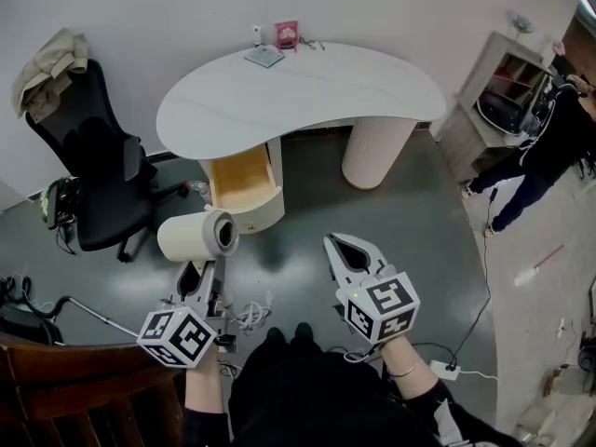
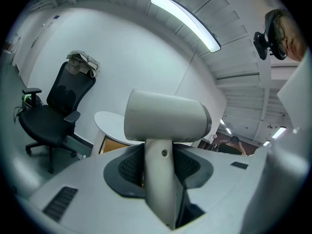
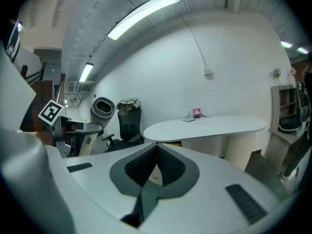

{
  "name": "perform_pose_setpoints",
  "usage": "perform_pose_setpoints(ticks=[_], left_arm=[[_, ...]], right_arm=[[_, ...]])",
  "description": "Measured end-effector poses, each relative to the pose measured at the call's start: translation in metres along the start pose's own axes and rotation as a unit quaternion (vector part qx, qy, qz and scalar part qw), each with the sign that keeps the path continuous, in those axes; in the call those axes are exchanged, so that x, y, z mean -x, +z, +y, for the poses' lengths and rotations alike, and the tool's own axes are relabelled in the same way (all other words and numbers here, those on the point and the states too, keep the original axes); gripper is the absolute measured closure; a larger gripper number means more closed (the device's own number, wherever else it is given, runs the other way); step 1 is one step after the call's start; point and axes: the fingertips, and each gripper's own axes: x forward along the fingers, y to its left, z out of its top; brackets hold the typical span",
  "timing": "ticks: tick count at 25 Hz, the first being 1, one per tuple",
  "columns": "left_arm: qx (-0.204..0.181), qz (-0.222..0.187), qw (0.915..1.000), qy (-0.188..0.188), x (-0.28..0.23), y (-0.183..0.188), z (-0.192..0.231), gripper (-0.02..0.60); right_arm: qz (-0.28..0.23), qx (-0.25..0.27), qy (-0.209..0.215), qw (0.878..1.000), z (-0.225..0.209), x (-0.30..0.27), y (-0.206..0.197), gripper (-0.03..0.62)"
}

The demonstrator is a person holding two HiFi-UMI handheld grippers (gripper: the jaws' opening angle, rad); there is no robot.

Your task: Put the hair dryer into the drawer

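Note:
The hair dryer (image 1: 197,236) is off-white with a dark round end, and my left gripper (image 1: 200,274) is shut on its handle, holding it upright over the floor in front of the desk. In the left gripper view its barrel (image 2: 165,116) lies across the top and its handle runs down between the jaws of the left gripper (image 2: 161,156). The drawer (image 1: 240,180) with a wooden inside stands open under the white desk (image 1: 307,91), just beyond the dryer. My right gripper (image 1: 347,250) hangs to the right, shut and empty; its tips (image 3: 157,147) meet.
A black office chair (image 1: 102,184) with cloth on its back stands left of the desk. A person (image 1: 545,147) stands by a shelf unit (image 1: 498,91) at the right. Cables (image 1: 251,317) lie on the floor near my feet. Small items (image 1: 275,45) sit at the desk's back edge.

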Motion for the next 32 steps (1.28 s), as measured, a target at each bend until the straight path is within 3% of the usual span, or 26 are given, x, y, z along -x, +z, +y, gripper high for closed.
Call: perform_pose_setpoints(ticks=[16, 32], left_arm=[[-0.016, 0.000, 0.9998, -0.008, -0.038, 0.016, -0.001, 0.417], [0.006, 0.041, 0.9990, -0.014, -0.114, 0.023, 0.062, 0.417]], right_arm=[[-0.001, -0.005, -0.008, 1.000, -0.020, -0.020, 0.010, 0.591], [0.039, -0.020, -0.023, 0.999, -0.032, -0.111, 0.008, 0.591]])
